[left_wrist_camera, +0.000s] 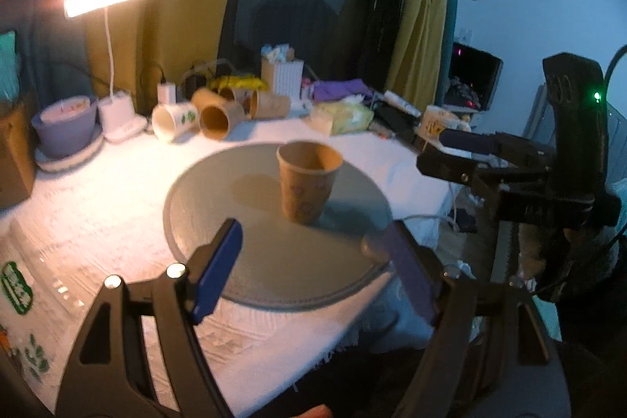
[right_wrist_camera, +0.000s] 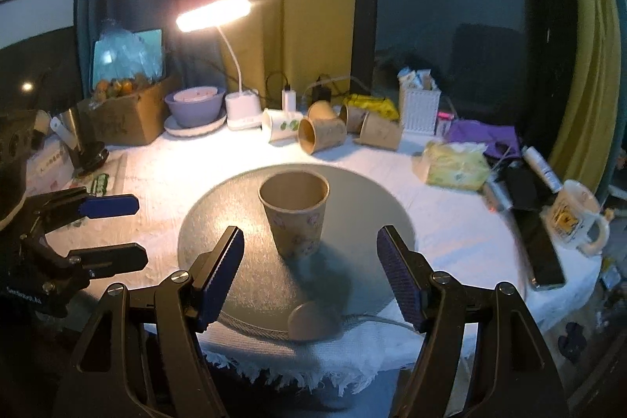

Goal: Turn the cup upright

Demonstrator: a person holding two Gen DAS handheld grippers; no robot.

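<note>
Brown paper cup (right_wrist_camera: 294, 212) stands upright — left tongs (left_wrist_camera: 313, 261) and right tongs (right_wrist_camera: 309, 261) both released, level.

Your counter (right_wrist_camera: 164, 167) is covered with a white textured cloth (right_wrist_camera: 450, 241) whose frayed edge hangs over the near side. A round grey mat (right_wrist_camera: 219, 245) lies on the cloth near you, and the brown paper cup (right_wrist_camera: 294, 214) stands upright on it, mouth up. Along the back you have a lit desk lamp (right_wrist_camera: 243, 104), a purple bowl (right_wrist_camera: 192, 107) on a plate, a white mug lying on its side (right_wrist_camera: 280, 125), several paper cups tipped over (right_wrist_camera: 321, 134), a white ribbed box (right_wrist_camera: 419, 110), a yellow-green tissue pack (right_wrist_camera: 456, 165) and a cardboard box (right_wrist_camera: 125, 116). To your right, a printed mug (right_wrist_camera: 576, 216) stands beside a dark flat device (right_wrist_camera: 542, 253).
</note>
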